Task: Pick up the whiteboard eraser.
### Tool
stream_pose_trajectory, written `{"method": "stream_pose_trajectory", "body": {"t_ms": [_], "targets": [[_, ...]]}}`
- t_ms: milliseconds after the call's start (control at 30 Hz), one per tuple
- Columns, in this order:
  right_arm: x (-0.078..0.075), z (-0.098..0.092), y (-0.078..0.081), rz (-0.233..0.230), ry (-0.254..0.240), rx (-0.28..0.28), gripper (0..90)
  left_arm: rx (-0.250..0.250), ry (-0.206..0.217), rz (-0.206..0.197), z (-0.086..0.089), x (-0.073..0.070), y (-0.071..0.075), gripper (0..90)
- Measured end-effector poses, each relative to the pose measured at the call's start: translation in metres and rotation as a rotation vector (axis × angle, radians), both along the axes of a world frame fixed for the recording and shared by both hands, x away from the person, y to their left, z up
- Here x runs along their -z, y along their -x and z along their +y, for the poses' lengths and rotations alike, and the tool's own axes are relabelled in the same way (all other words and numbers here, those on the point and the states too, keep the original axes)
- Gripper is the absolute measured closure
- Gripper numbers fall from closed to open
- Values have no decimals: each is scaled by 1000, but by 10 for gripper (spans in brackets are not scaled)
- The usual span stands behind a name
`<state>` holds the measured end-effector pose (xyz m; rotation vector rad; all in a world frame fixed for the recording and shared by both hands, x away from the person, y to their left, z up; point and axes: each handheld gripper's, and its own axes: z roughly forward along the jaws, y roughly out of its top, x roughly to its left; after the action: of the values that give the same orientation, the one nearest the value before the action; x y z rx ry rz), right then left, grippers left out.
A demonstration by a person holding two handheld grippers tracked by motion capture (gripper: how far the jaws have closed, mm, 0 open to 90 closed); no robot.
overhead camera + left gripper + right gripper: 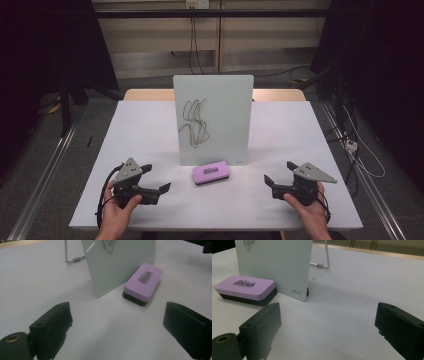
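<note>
A white table (150,130) is seen from above, with a small whiteboard (214,120) stood upright near its middle. The board leans back on a thin metal stand (72,258) and carries a dark scribble (195,122) on its face. A purple eraser (211,174) with a black base and a dark printed label is laid flat on the table just in front of the board's lower edge, close to the board; whether the two touch cannot be told.

The left gripper (156,177) is held low over the near left part of the table in the person's left hand (120,207). Its jaws are spread wide and nothing is held between them. In the left gripper view the eraser (142,283) is seen ahead of the open jaws and a little toward the right, well apart from both, with the board (117,262) behind it.

The right gripper (279,172) is held at the near right part of the table in the right hand (310,210), its jaws pointed toward the eraser. These jaws are also spread wide, with only bare table between them. In the right gripper view the eraser (245,288) is seen at the far left, beyond the left jaw, beside the board (274,265), whose stand (323,257) rises behind it.

The eraser lies between the two grippers and is touched by neither.
</note>
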<state>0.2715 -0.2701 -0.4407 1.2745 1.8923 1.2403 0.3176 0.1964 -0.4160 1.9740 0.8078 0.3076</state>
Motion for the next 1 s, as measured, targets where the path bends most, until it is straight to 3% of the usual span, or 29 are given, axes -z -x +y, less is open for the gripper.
{"method": "stream_pose_trajectory", "body": {"t_ms": [167,200,233,267,333,467,667,733,833,933,967,1000], "targets": [[0,0,-1,1,-1,7,64,38,-7,21,-4,-1,-8,87],[0,1,-1,-2,0,8,64,76,-31,75,-8,-1,-10,86],[0,1,-1,-2,0,8,64,76,-31,75,-8,-1,-10,85],[-1,2,-1,-5,3,8,64,98,-63,58,-11,1,-11,86],[-1,4,0,-4,5,3,64,111,-68,71,-13,0,-12,86],[-1,4,1,6,11,1,68,80,-103,53,-21,-3,-12,86],[-1,5,0,-2,15,-4,74,133,-106,95,-32,-2,-15,86],[-1,5,0,-3,8,-5,74,119,-133,54,-38,-3,-19,103],[-1,6,0,0,13,-10,74,129,-131,33,-45,-5,-22,112],[-2,5,0,-10,7,-9,74,156,-148,60,-55,-10,-24,111],[-2,5,1,-13,5,-7,74,156,-148,60,-55,-10,-24,112],[-2,5,1,-13,6,-8,74,157,-174,45,-63,-13,-26,112]]}}
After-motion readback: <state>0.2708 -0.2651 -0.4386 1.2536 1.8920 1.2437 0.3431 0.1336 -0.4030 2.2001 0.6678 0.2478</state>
